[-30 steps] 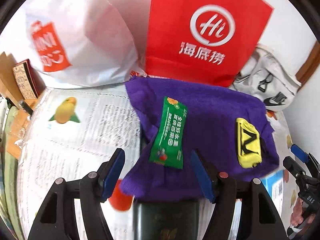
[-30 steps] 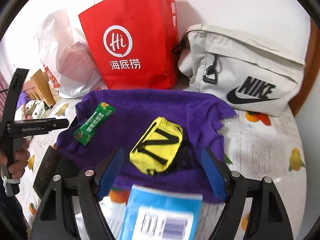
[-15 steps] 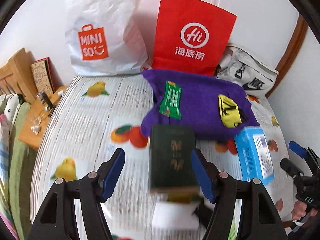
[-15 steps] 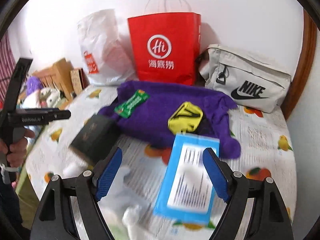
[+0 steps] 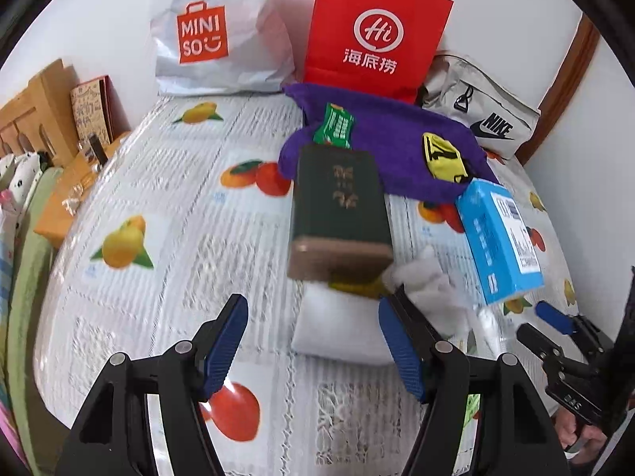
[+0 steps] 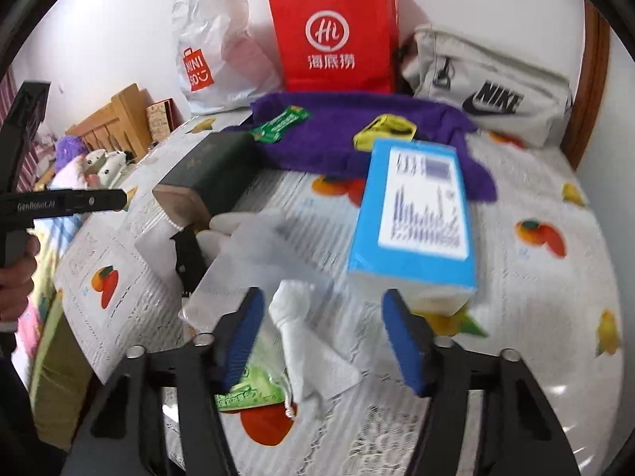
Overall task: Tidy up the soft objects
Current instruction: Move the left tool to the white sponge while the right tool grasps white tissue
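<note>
A purple towel (image 5: 397, 146) lies at the back of the fruit-print table, with a green packet (image 5: 333, 129) and a yellow pouch (image 5: 442, 156) on it. In front of it are a dark green box (image 5: 337, 206) and a blue box (image 6: 416, 218). My left gripper (image 5: 313, 351) is open, and a white pad (image 5: 337, 333) lies just beyond its fingertips. My right gripper (image 6: 323, 343) is closing over a crumpled white cloth (image 6: 301, 329), which lies between the jaws; the pads do not touch it. A green drawstring bag (image 6: 250, 388) lies under its left finger.
A white Miniso bag (image 5: 214, 31), a red paper bag (image 5: 373, 35) and a grey Nike bag (image 6: 488, 87) stand along the back wall. Wooden racks and a book (image 5: 93, 107) stand at the left. A hand (image 6: 16, 277) holds the left gripper's handle.
Both grippers have pulled back from the purple towel toward the front of the table. The dark green box, blue box and white cloths have come into view. The right jaws stand narrower.
</note>
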